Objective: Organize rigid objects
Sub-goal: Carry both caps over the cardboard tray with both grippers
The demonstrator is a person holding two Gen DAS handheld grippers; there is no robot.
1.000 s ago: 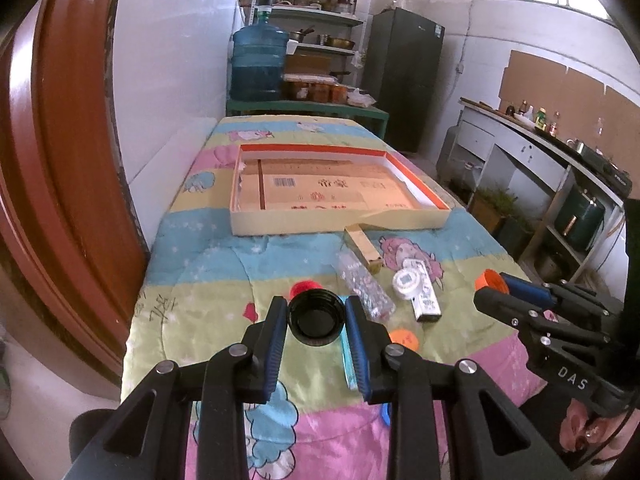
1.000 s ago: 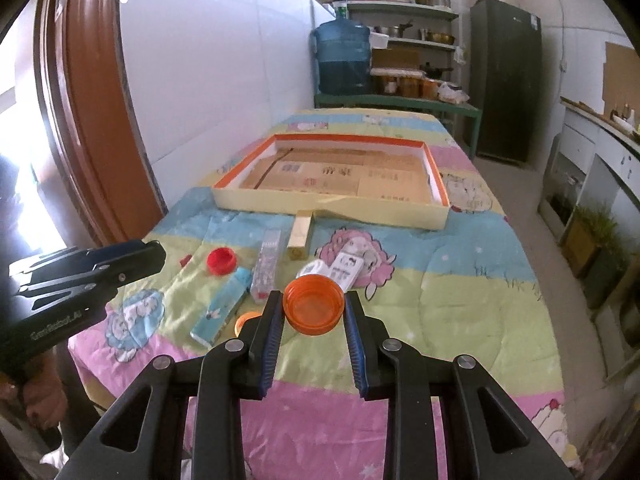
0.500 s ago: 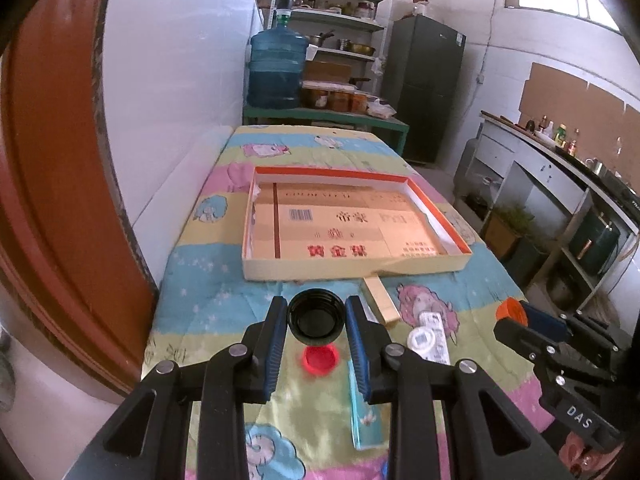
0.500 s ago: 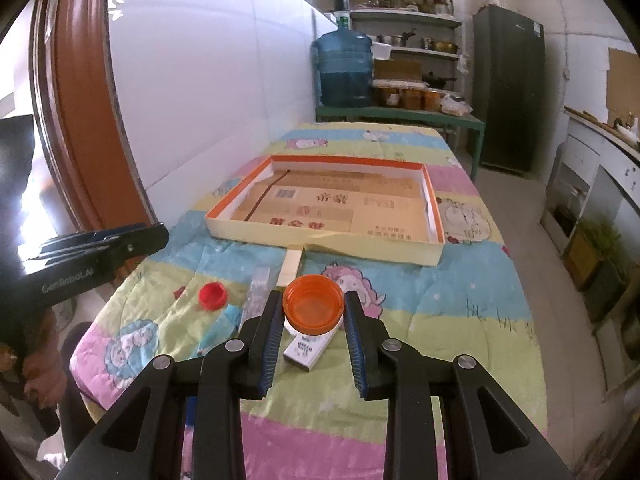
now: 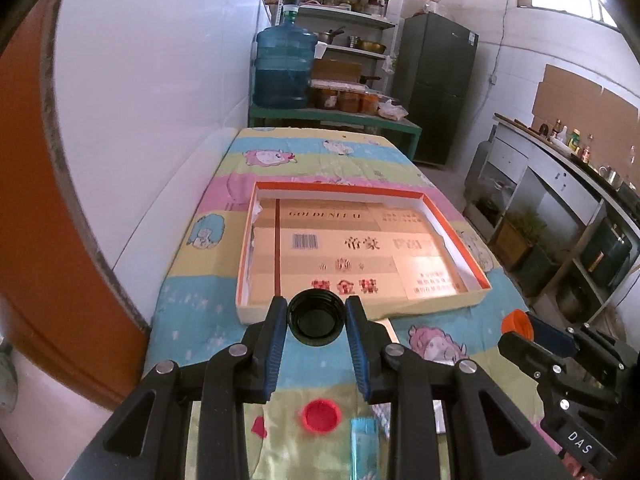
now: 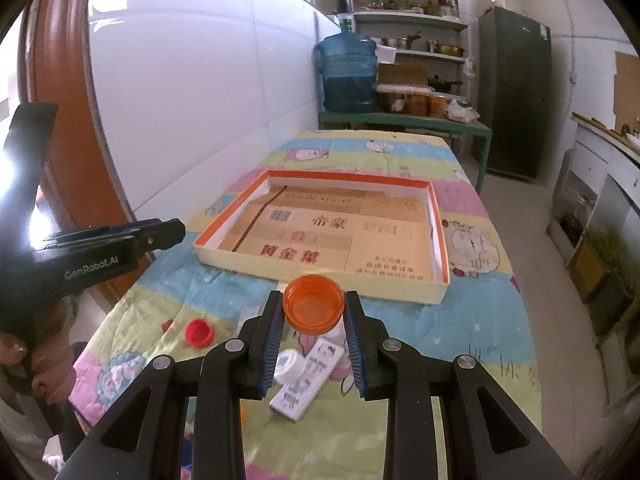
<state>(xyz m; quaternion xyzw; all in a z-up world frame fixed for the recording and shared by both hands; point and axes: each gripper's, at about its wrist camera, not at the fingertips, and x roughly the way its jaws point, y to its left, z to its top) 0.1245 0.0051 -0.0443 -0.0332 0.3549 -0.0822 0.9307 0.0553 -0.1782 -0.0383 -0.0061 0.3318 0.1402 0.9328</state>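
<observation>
Left gripper (image 5: pixel 316 316) pinching black cap (image 5: pixel 316 319); right gripper (image 6: pixel 313 311) pinching orange cap (image 6: pixel 313 308) | risk: either cap, held only at its rim, slips short of tray (image 5: pixel 478 272)

A big blue translucent water jug (image 5: pixel 285 69) stands on a green-framed side table (image 5: pixel 335 119) at the far end of the room, beside jars with orange contents (image 5: pixel 347 98). Behind them, a white metal shelf rack (image 5: pixel 347 8) carries pots and containers. A tall dark-green refrigerator (image 5: pixel 438 88) stands to its right. White glossy wall panels (image 6: pixel 192 92) run along the left, next to a reddish-brown wooden door frame (image 6: pixel 56 80).
</observation>
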